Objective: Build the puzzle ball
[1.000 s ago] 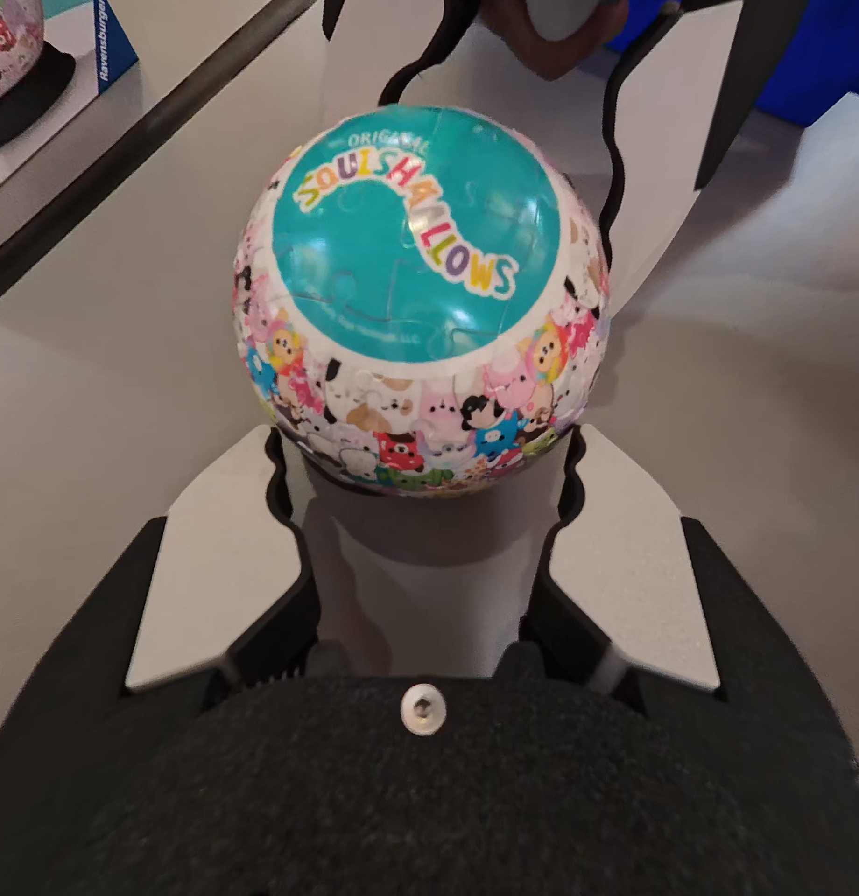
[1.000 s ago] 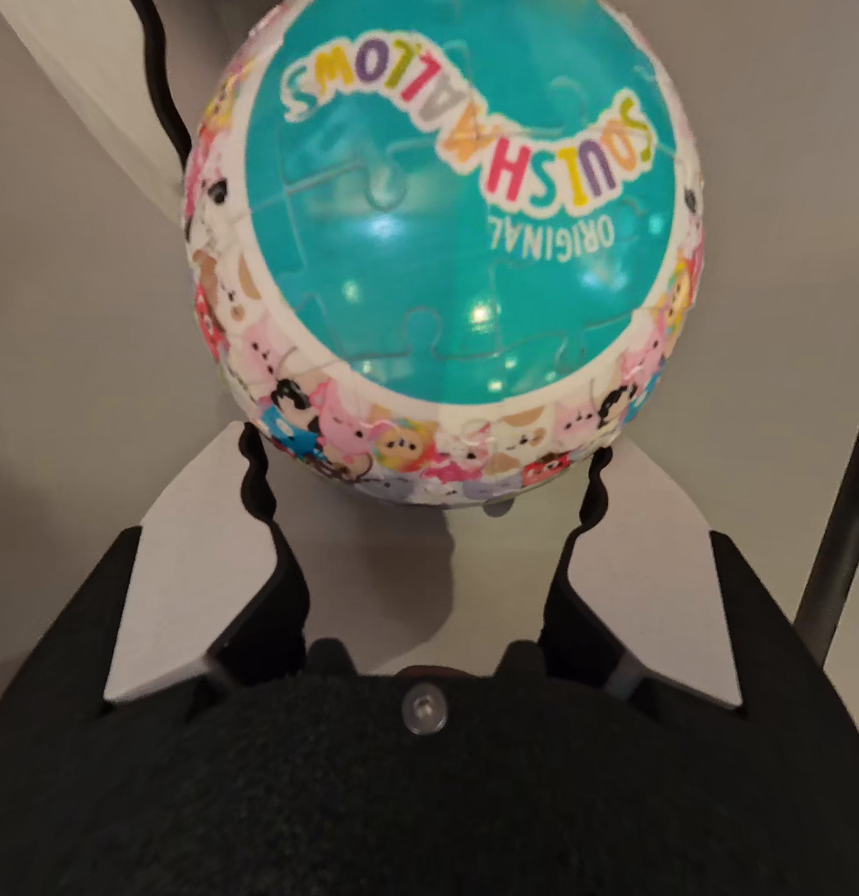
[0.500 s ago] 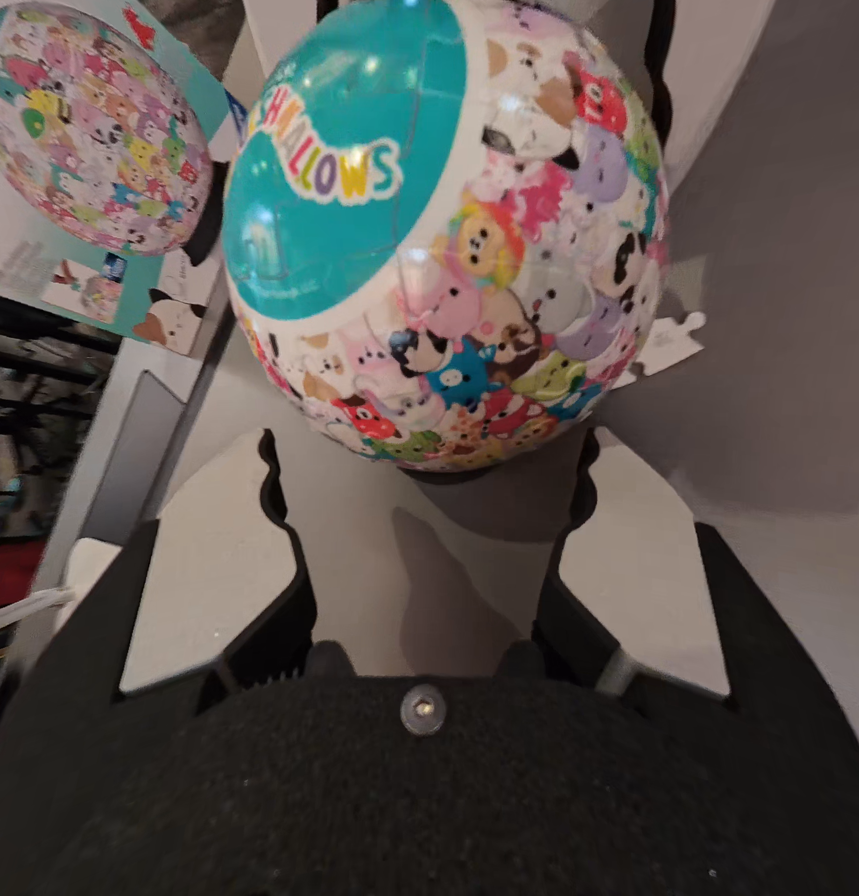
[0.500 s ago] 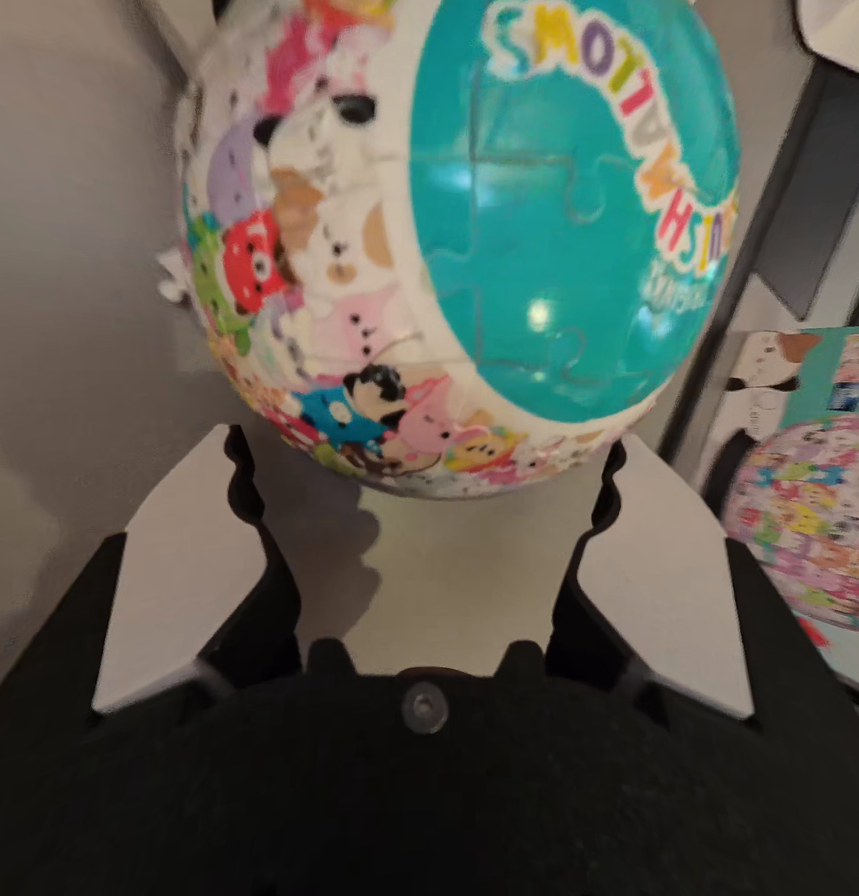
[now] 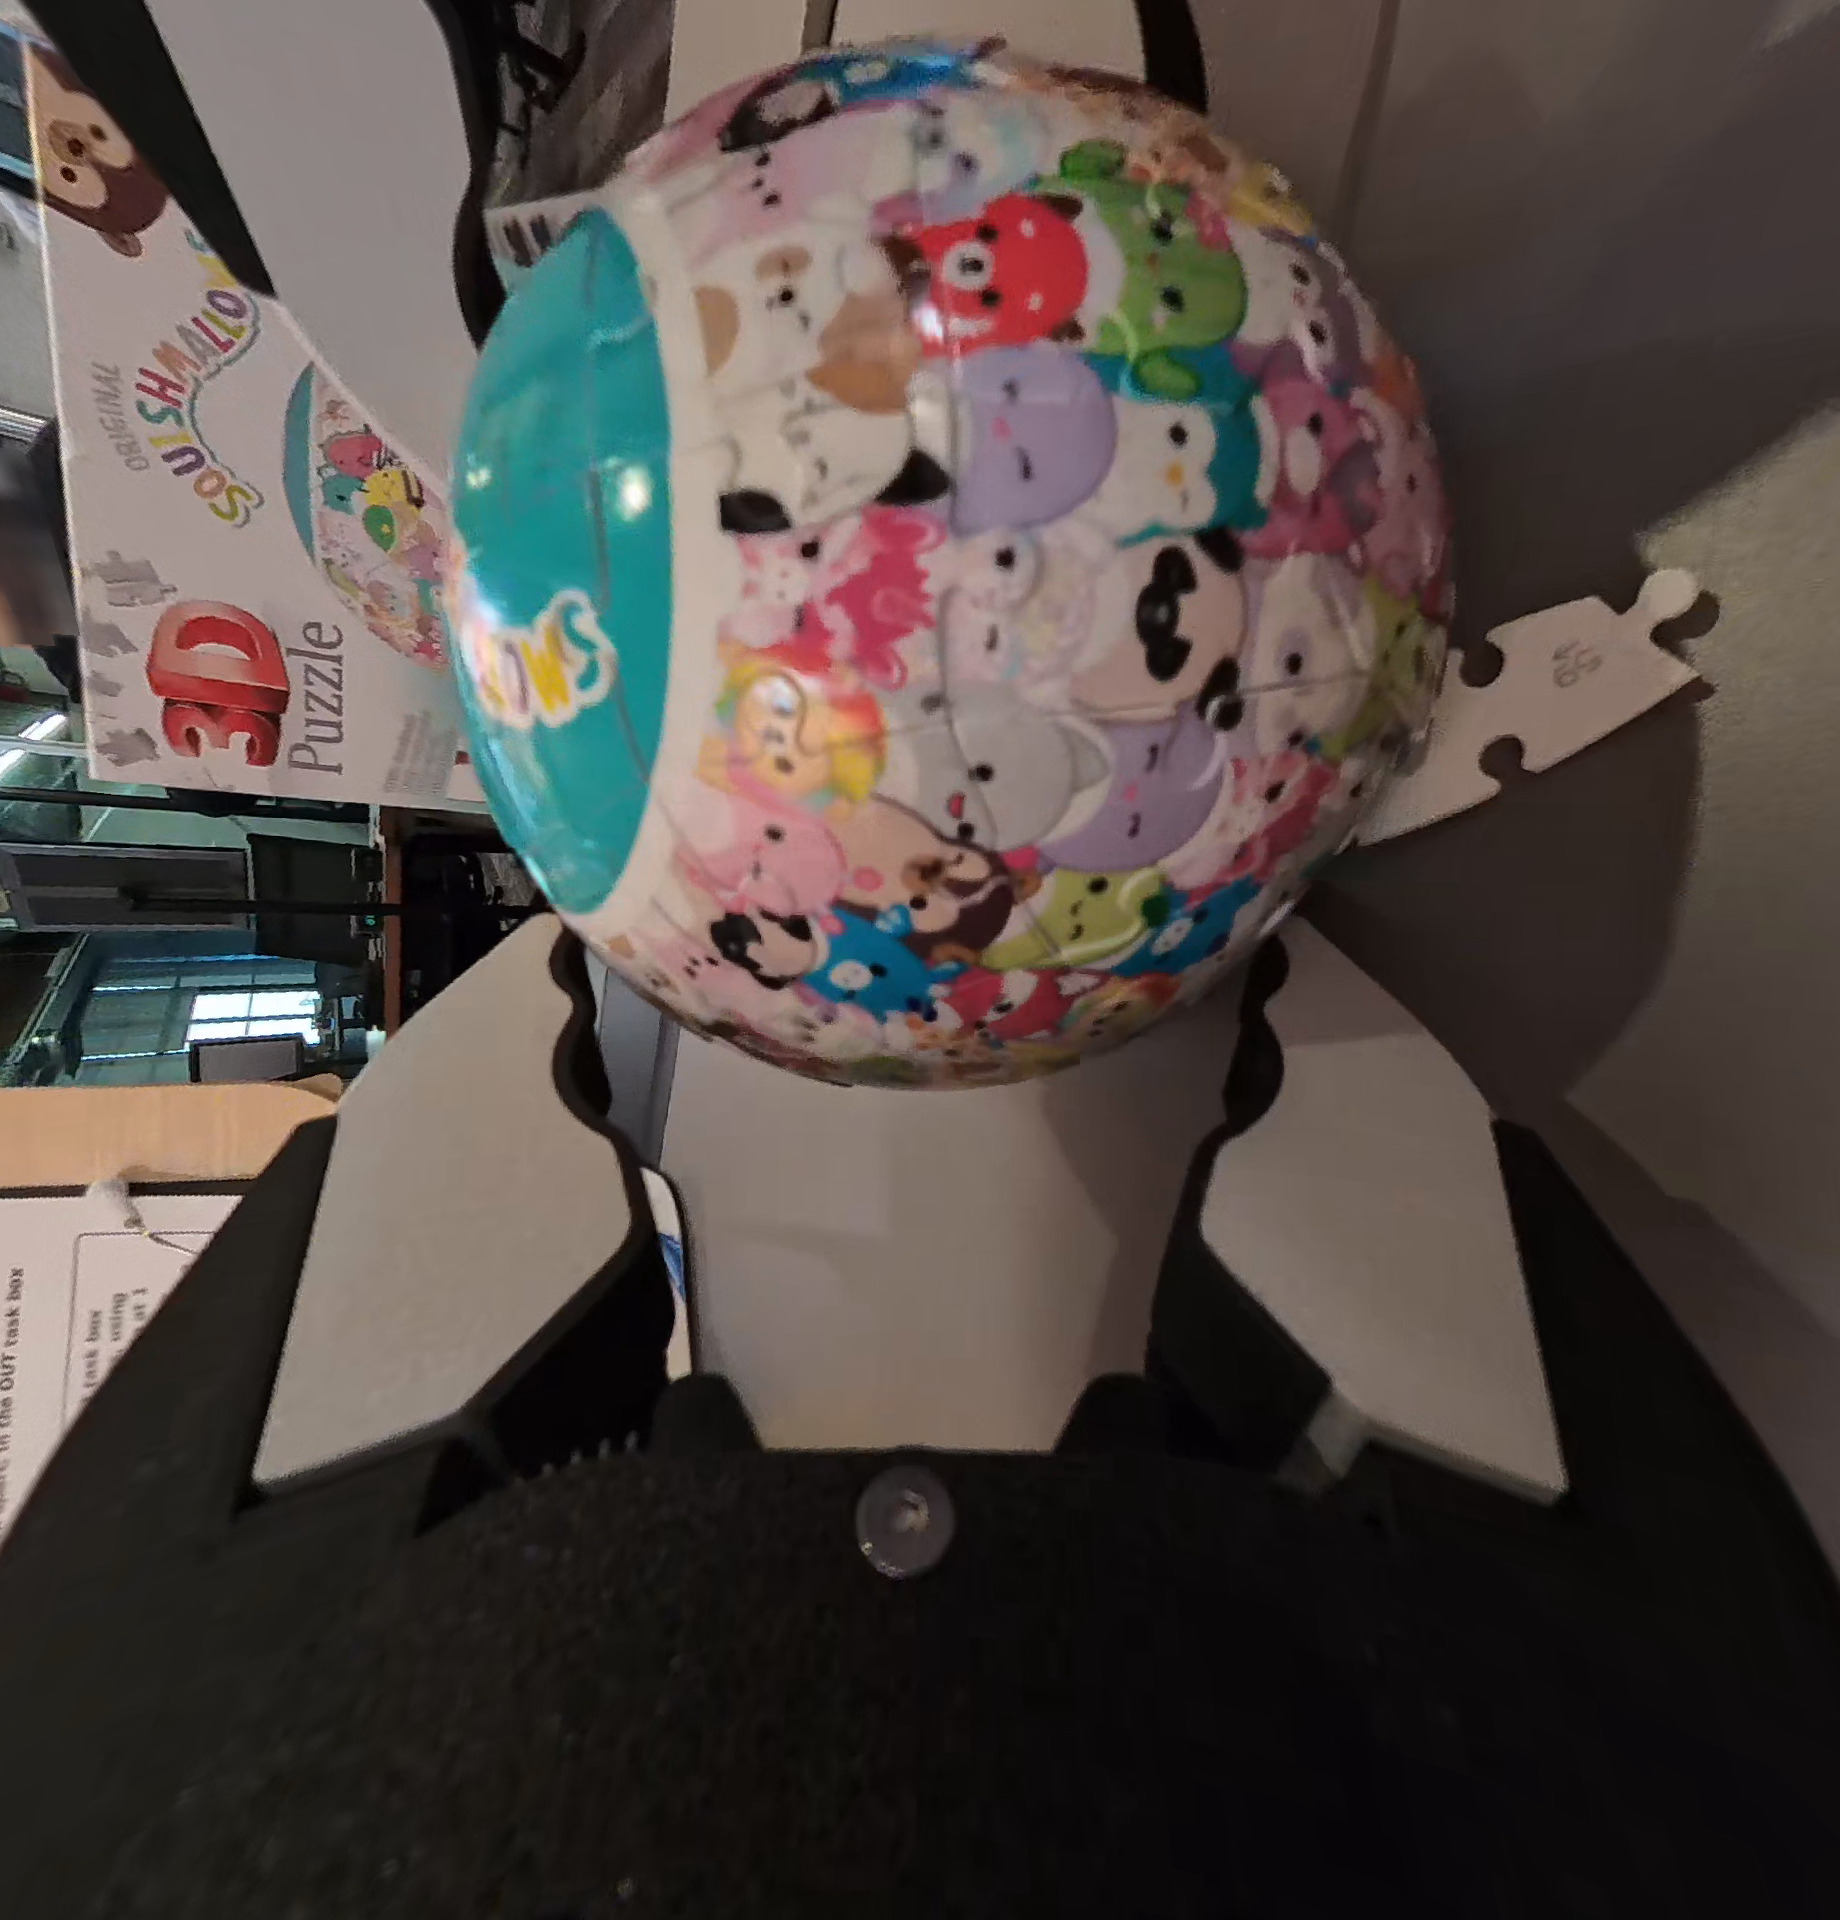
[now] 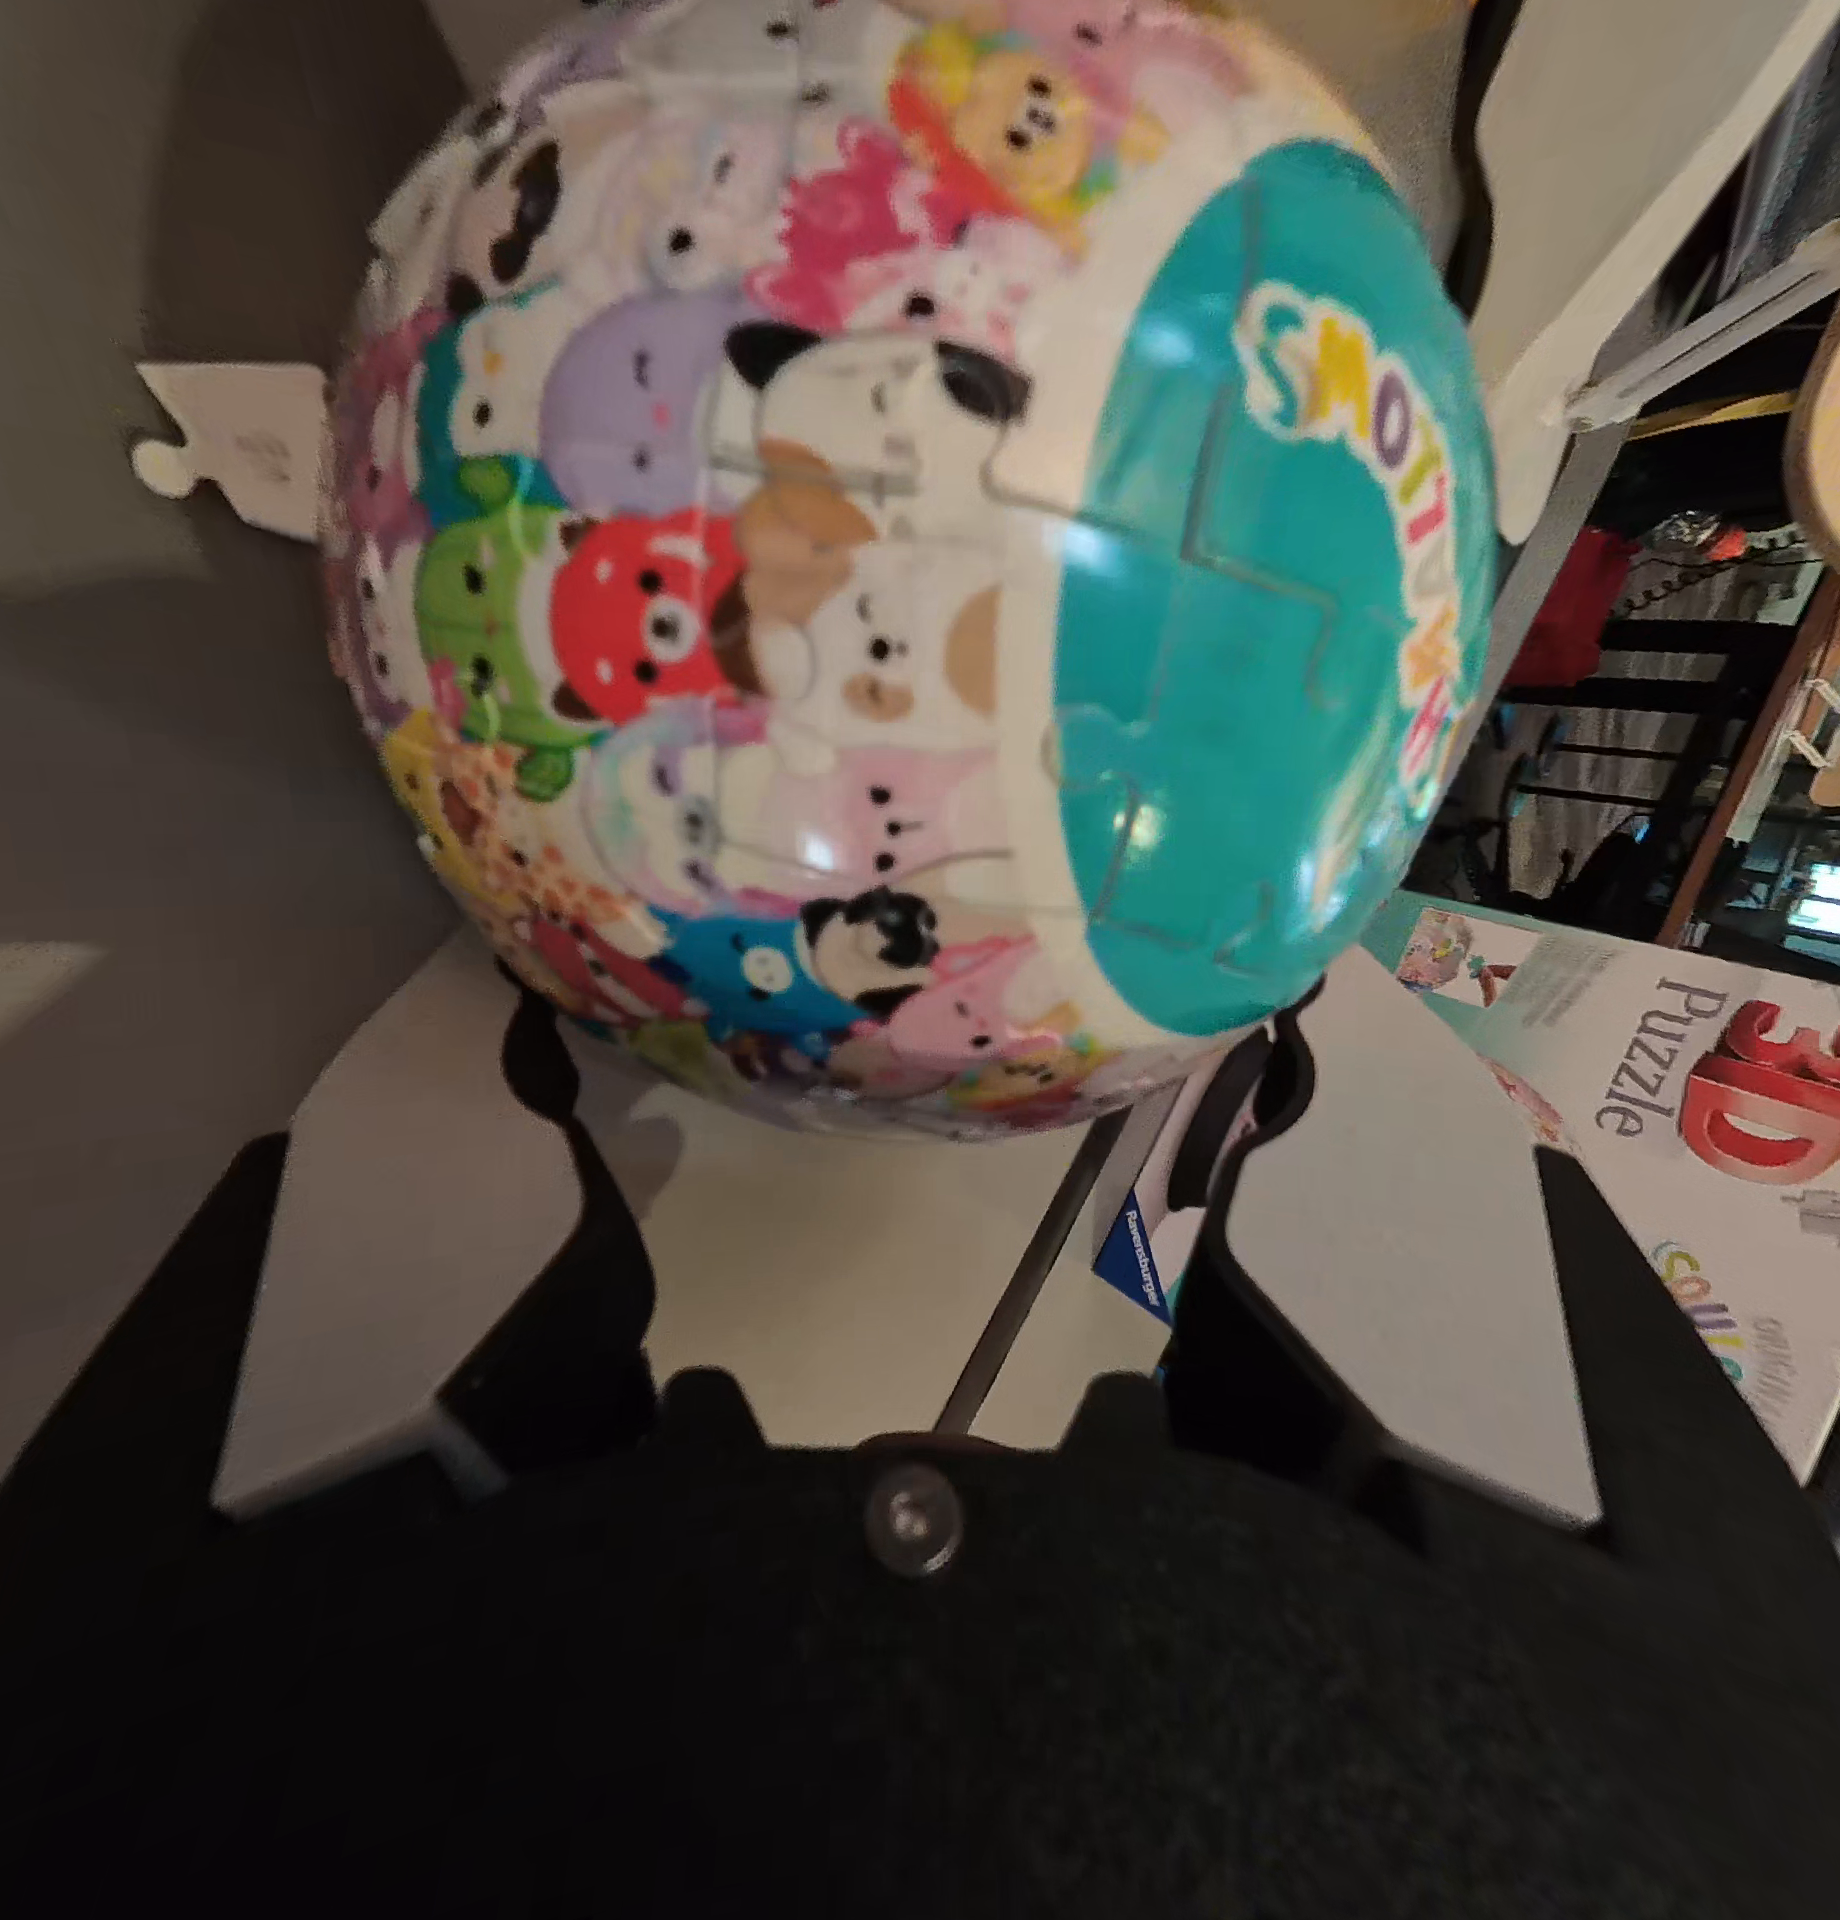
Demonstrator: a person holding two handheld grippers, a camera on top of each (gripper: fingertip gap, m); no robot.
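Item: glossy, round puzzle ball of interlocked curved plastic pieces, printed with many-coloured cartoon animals and a teal cap [image 5: 947,582] [image 6: 895,582], being held up between the two grippers, apparently clear of the pale grey desk [image 5: 1726,312]; no support shows beneath it, and its far side is hidden

Handling, as judged: it is looking light and hollow, stiff as a shell but likely to pop apart at the seams under a hard squeeze; the shiny skin is looking slippery. The best hold is probably across the widest girth, pads on opposite sides, with gentle even pressure

Left gripper [image 5: 921,997]: jaws are standing wide, the fingertips meeting the ball's near underside at about 7 and 5 o'clock of its outline, cradling rather than pinching it

Right gripper [image 6: 905,1039]: jaws are likewise standing wide, the tips pressing the ball's lower edge at about 7 and 5 o'clock from the opposite side

Loose part: one white, face-down puzzle piece with knobs [image 5: 1560,686] [image 6: 230,436] is lying on the desk behind the ball, at 3 o'clock of it in the left wrist view; so one gap is probably remaining to fill

Also present: printed cardboard puzzle box [image 5: 241,499] [image 6: 1674,1122] at 9 o'clock of the ball in the left wrist view
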